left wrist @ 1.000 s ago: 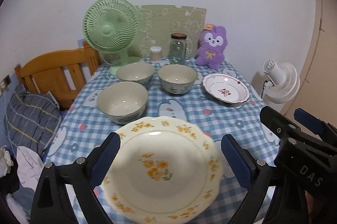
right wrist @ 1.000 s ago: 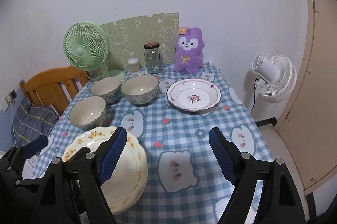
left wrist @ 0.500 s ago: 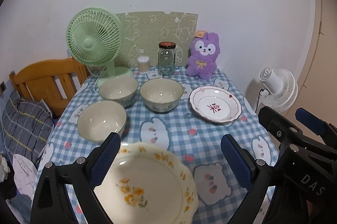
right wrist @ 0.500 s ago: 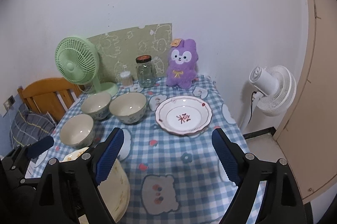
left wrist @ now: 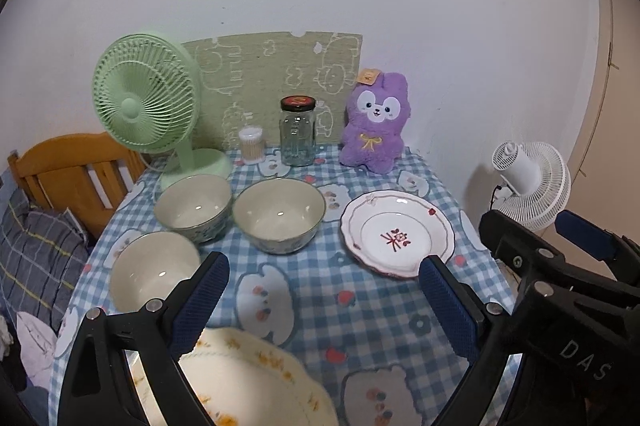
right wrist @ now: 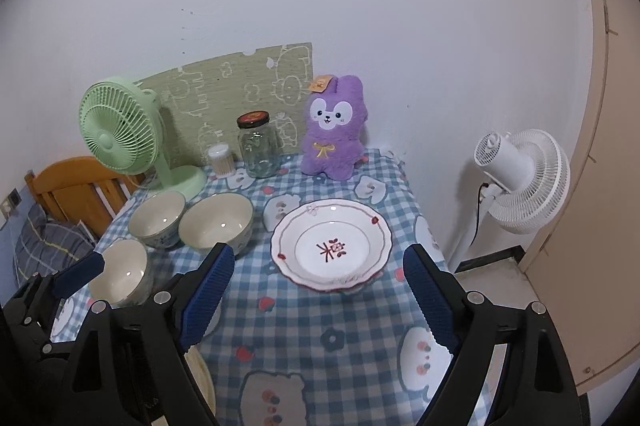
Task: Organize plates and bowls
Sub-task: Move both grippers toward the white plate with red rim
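Note:
On the blue checked tablecloth (left wrist: 316, 310) stand three cream bowls: two at the back (left wrist: 192, 205) (left wrist: 280, 214) and one nearer on the left (left wrist: 154, 274). A white plate with a red motif (left wrist: 396, 232) (right wrist: 332, 242) lies to their right. A yellow-flowered plate (left wrist: 248, 382) lies at the near edge, under my left gripper (left wrist: 320, 290), which is open and holds nothing. My right gripper (right wrist: 316, 278) is open too, hanging empty in front of the white plate. Only a sliver of the yellow plate (right wrist: 202, 378) shows in the right wrist view.
Along the wall stand a green desk fan (left wrist: 146, 101), a swab pot (left wrist: 251, 145), a glass jar (left wrist: 298, 131) and a purple plush toy (left wrist: 374, 121). A white floor fan (left wrist: 528, 181) is off the table's right side, a wooden frame (left wrist: 68, 165) off its left.
Both grippers have drawn back from the table, so everything looks farther away. The yellow plate has slid to the bottom of the left view. The dishes have not moved.

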A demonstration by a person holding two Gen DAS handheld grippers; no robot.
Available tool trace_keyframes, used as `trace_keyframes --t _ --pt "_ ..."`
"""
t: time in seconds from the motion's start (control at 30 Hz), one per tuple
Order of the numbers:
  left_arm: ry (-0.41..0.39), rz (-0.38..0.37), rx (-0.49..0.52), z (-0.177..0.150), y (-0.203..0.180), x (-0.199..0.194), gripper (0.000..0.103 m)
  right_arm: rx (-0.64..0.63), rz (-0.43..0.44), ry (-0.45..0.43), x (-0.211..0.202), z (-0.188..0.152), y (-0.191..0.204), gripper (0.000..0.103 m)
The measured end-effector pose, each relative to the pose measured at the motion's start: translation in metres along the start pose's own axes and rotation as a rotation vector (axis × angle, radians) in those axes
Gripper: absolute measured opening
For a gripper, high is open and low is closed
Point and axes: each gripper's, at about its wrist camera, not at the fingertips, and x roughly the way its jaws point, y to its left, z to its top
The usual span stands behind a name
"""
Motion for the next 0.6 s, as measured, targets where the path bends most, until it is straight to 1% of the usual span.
trace_keyframes --t 0.23,0.6 --pt "-0.002 0.006 -0.016 0.013 -0.004 0.019 0.097 0.022 -0.001 -0.027 0.018 0.013 -0.007 0.089" --pt "-0.016 0.011 -0.018 0.038 -0.011 0.04 0.095 0.052 -0.017 -0.045 0.04 0.035 -0.014 0.089"
